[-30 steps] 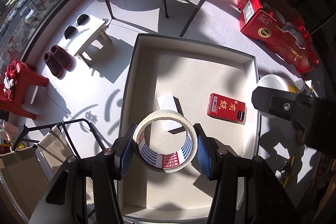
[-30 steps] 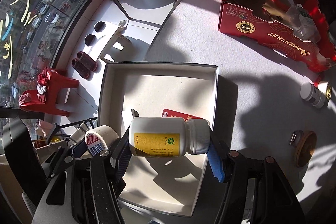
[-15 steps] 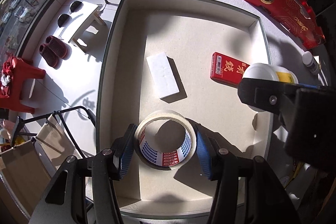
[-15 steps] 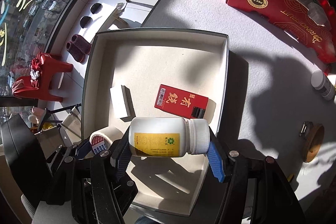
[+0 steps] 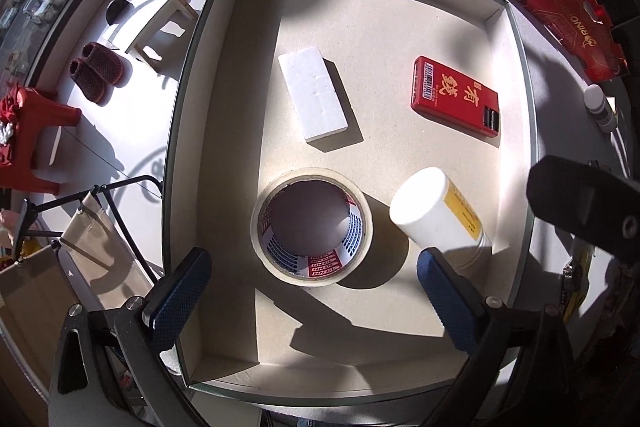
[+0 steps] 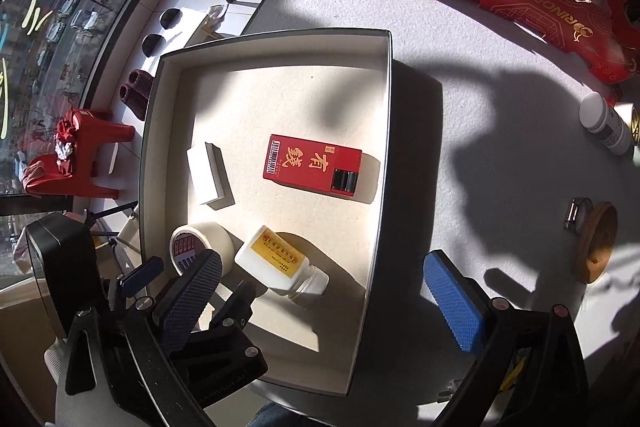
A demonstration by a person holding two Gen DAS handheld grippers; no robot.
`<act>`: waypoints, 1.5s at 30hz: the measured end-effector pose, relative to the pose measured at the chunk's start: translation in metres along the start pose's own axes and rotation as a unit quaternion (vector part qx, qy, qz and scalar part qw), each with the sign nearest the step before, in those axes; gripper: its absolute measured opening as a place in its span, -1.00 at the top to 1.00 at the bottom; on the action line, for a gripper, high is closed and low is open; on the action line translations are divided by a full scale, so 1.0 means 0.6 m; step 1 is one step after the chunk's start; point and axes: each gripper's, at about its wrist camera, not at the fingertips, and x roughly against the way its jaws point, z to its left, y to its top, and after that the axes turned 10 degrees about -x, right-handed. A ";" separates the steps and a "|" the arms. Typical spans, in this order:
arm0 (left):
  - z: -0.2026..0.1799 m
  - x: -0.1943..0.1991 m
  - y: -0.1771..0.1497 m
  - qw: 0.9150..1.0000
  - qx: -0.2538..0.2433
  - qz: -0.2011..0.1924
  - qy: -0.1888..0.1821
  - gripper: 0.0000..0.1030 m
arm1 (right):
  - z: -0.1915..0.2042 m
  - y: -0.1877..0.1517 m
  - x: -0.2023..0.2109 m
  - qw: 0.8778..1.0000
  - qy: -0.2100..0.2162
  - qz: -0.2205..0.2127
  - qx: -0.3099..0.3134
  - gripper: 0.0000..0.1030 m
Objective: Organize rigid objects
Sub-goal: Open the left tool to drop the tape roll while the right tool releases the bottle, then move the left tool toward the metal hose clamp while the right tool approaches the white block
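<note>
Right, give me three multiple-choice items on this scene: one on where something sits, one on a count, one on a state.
1. Where does the tape roll lie?
A. On the floor of the open box
B. On the grey tabletop outside the box
C. On top of the red packet

2. How many things lie inside the box?
A. Two
B. Four
C. Six

3. What state is the left gripper in?
A. Shut on the tape roll
B. Shut on the white bottle
C. Open, pads clear of the roll

Answers:
1 A: the roll lies flat inside the walls.
2 B: tape roll, white bottle, red packet and white block.
3 C: its jaws have just been opening, and both pads stand wide of the roll between them.
</note>
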 end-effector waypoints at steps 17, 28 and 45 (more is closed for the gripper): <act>-0.009 0.062 -0.039 0.999 -0.034 -0.008 0.013 -0.99 | 0.009 -0.046 0.049 0.999 0.038 0.001 0.014 -0.97; -0.014 0.088 -0.034 1.000 -0.008 -0.019 0.005 -0.99 | -0.033 -0.074 0.080 0.997 0.061 -0.042 0.003 -0.97; -0.317 0.054 -0.029 0.965 -0.261 0.028 0.001 -0.99 | -0.397 -0.223 0.033 0.968 0.024 0.008 -0.251 -0.97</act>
